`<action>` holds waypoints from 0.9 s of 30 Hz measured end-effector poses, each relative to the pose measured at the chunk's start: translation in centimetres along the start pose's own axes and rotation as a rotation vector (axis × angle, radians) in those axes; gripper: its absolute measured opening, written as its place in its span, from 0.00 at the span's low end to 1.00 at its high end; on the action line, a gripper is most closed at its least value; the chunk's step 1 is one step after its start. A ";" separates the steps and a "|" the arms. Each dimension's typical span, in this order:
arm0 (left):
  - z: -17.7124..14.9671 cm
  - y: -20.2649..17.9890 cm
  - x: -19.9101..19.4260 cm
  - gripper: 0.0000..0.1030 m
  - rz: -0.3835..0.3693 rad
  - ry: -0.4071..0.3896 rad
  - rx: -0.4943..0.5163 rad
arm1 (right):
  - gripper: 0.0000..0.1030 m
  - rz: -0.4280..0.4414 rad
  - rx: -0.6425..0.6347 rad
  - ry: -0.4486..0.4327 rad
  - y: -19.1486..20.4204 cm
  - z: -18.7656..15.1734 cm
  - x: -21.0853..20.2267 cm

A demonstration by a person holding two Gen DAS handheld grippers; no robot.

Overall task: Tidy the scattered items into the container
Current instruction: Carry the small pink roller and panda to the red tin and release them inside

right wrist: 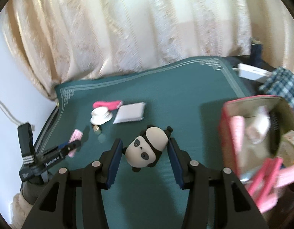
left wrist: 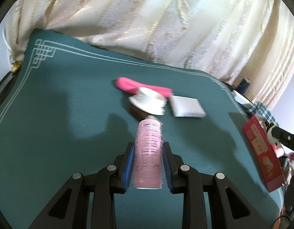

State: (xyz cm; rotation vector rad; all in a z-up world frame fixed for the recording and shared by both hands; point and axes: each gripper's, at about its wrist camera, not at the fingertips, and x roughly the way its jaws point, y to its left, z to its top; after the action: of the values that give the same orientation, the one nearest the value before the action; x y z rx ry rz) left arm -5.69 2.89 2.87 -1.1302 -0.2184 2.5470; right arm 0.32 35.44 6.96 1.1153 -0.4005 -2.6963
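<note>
The left gripper pointed forward and downward over the green mat, its blue pads closed narrowly on a pink hair roller that lay lengthwise between them, clear of the mat.

The right gripper was likewise angled downward, its jaws at a medium spread with a panda toy tilted between them. The right pad met the toy's body; contact at the left pad could not be confirmed.

The red container stood at the mat's right edge, open, with items already inside.

Still on the mat, grouped near its centre: a pink cloth, a white spool touching it, a white packet just beside, and a small gold-capped bottle near the spool.
</note>
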 end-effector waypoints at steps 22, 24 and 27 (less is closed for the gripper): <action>1.1 -23.5 1.6 0.29 -0.312 0.042 0.341 | 0.50 -0.164 0.155 -0.078 -14.0 -0.6 -7.0; 1.1 -25.0 2.0 0.29 -0.332 0.052 0.359 | 0.50 -0.169 0.160 -0.077 -14.7 -0.8 -7.3; 1.4 -26.8 2.6 0.29 -0.360 0.063 0.379 | 0.50 -0.173 0.165 -0.076 -15.3 -0.9 -7.6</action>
State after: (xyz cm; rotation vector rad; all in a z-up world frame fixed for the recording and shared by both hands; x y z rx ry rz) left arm -1.70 28.79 9.36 -0.9257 0.0722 2.1172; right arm 5.05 51.90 6.47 1.1405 -0.5734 -2.9087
